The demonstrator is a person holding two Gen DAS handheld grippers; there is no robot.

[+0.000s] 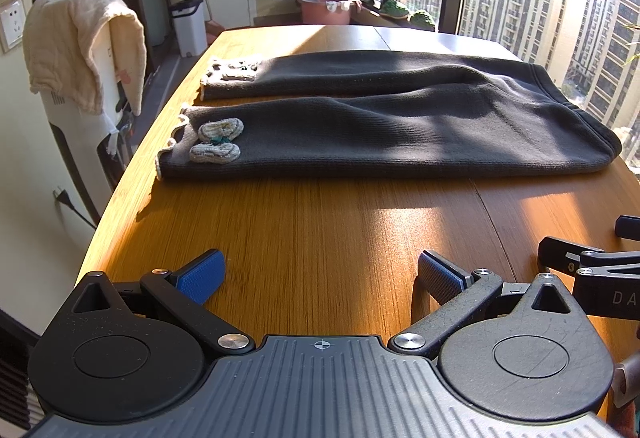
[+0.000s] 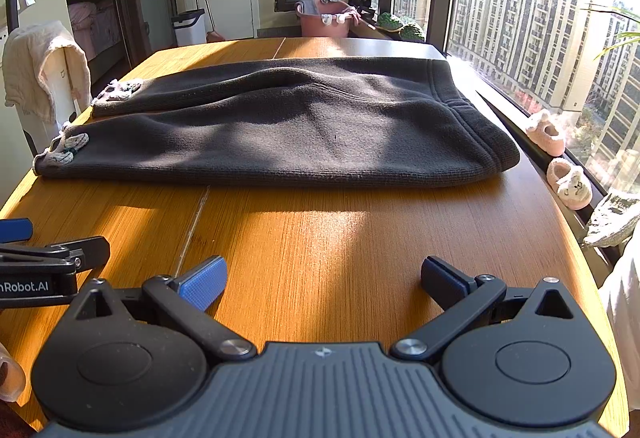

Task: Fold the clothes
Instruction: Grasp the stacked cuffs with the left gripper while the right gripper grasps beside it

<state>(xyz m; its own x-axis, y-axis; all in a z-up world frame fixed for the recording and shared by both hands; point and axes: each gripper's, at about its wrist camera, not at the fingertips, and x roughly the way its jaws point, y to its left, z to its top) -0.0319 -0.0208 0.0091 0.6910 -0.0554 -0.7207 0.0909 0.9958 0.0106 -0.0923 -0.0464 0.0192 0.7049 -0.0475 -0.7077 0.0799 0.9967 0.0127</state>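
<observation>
A pair of dark grey, ribbed-knit trousers (image 1: 384,121) lies spread flat across the wooden tabletop (image 1: 320,230), legs side by side, thick waistband toward the window and frilled cuffs with small crocheted bows (image 1: 218,141) at the opposite end. Short of the trousers' near edge, the left gripper (image 1: 320,278) and right gripper (image 2: 322,280) both hover with jaws spread wide, holding nothing. The soft, heavy fabric would likely sag or bunch if pinched through one layer only, and the bows could snag.

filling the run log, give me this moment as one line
stage: pre-grasp | dark trousers: flat on table, unfolded | left gripper: open, empty | right gripper: open, empty | both short of cloth
</observation>
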